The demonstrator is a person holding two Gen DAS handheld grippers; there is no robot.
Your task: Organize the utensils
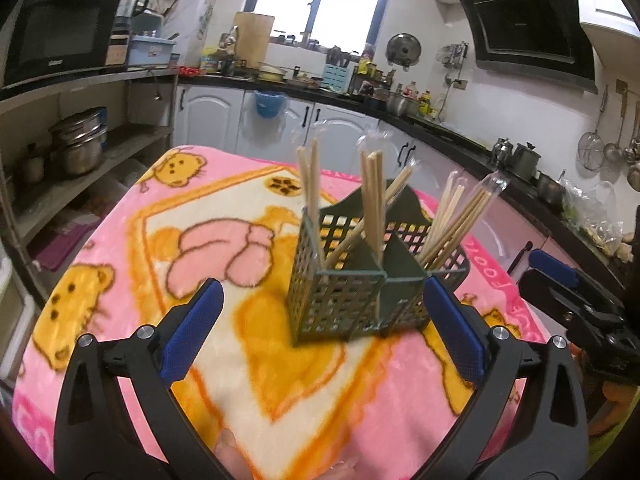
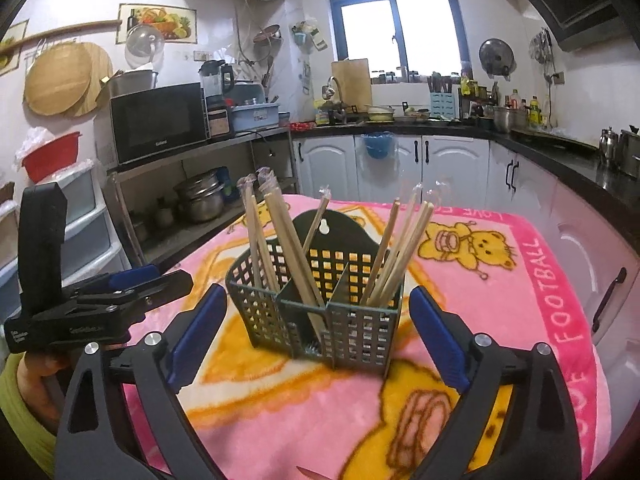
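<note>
A dark green slotted utensil basket (image 1: 340, 300) with dividers stands on the pink bear blanket (image 1: 120, 240). Several pairs of wrapped wooden chopsticks (image 1: 372, 196) stand upright in its compartments. My left gripper (image 1: 320, 328) is open and empty, just in front of the basket. In the right wrist view the same basket (image 2: 320, 320) holds chopsticks (image 2: 400, 256) on both sides. My right gripper (image 2: 316, 336) is open and empty, jaws spread before the basket. The right gripper (image 1: 576, 292) shows at the right of the left wrist view; the left gripper (image 2: 100, 300) shows at the left of the right wrist view.
The blanket-covered table (image 2: 520, 280) stands in a kitchen. A shelf with a microwave (image 2: 158, 120) and steel pots (image 2: 200, 196) is to the left. White cabinets (image 2: 452, 168) under a cluttered black counter run along the back and right.
</note>
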